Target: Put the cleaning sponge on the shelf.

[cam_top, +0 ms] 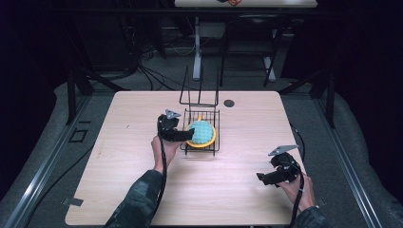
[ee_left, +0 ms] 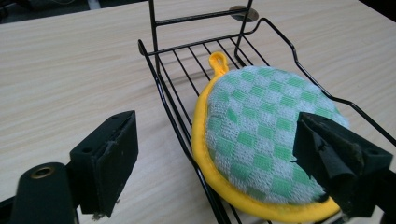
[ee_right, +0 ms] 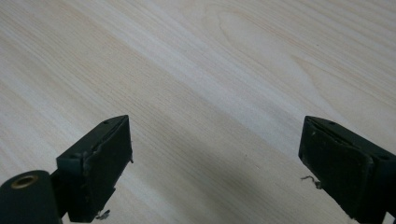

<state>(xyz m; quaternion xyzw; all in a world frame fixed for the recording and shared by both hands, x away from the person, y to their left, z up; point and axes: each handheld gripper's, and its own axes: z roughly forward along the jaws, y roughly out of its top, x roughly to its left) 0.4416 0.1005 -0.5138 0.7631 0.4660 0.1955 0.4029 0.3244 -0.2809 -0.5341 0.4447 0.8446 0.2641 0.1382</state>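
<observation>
The left gripper (cam_top: 183,135) is held with fingers wide apart at the left edge of the wire rack (cam_top: 212,144), where the green-checked pot holder (cam_top: 201,132) lies. At the near right, the right gripper (cam_top: 266,179) is held open over the bare bench (cam_top: 237,190), gripping nothing.

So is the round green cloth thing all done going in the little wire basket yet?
Nearly. The green checked pot holder already lies in the black wire rack, though its yellow rim hangs over one edge. The left gripper is wide open around that edge, gripping nothing. The right gripper is open over bare table. Probably all that's left is nudging the pot holder fully in, or pulling away.
</observation>
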